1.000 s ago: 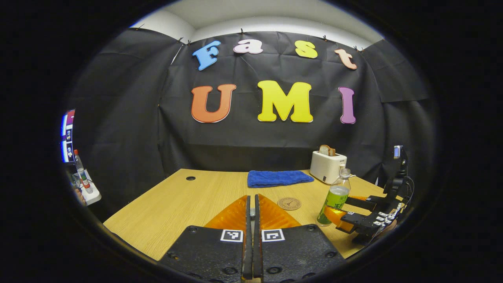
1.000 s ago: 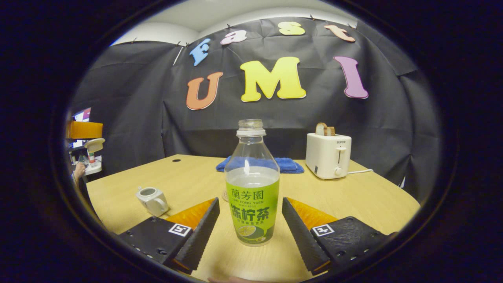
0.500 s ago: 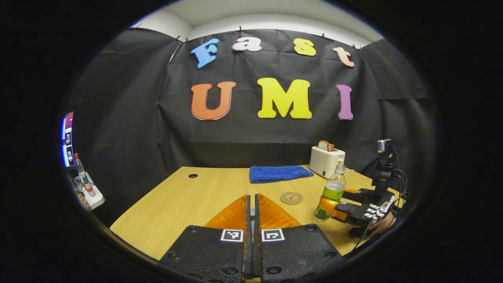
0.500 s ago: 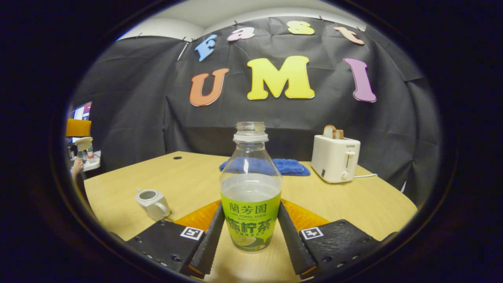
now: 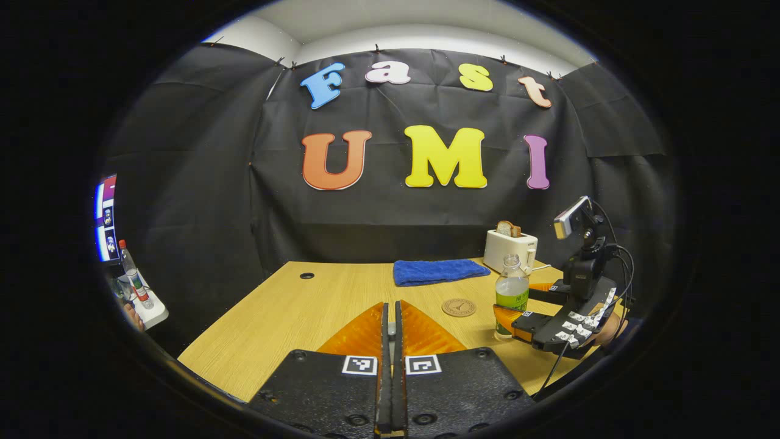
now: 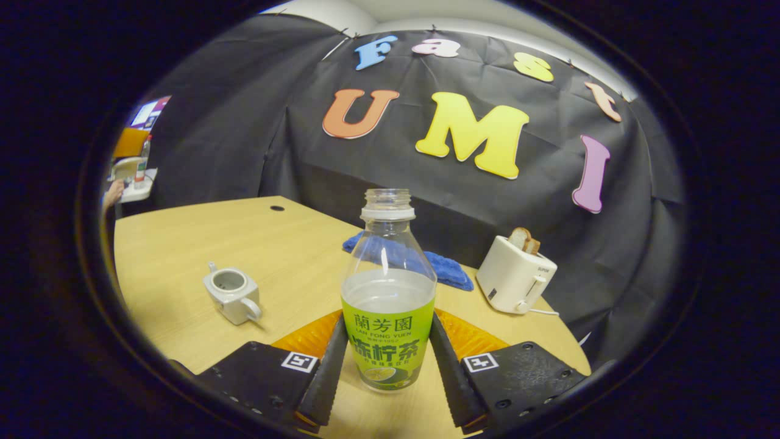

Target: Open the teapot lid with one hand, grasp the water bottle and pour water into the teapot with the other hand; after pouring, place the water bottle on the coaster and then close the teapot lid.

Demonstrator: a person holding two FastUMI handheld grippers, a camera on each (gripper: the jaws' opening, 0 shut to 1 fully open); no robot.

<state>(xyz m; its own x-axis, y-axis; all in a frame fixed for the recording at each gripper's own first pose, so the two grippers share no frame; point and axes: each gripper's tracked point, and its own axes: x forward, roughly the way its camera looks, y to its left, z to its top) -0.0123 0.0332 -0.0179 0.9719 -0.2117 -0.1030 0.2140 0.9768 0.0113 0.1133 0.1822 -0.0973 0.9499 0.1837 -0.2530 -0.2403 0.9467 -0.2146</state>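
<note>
water bottle [image 6: 388, 302], uncapped, part full, green label

**Colours on my desk right now**

So the desk [image 6: 183, 244] is a light yellowish wood grain, pretty pale. The water bottle [image 6: 389, 292] between my right-hand jaws is clear plastic with a bright lime-green label, dark green lettering, and a whitish ring at the neck. The teapot [image 6: 231, 296] is a plain off-white, kind of greyish in the shade. The coaster [image 5: 458, 307] is tan-brown with a dark mark in the middle. The folded towel [image 5: 437, 271] is a strong royal blue. The toaster [image 6: 515, 274] is cream-white, with brown toast sticking out.
</note>
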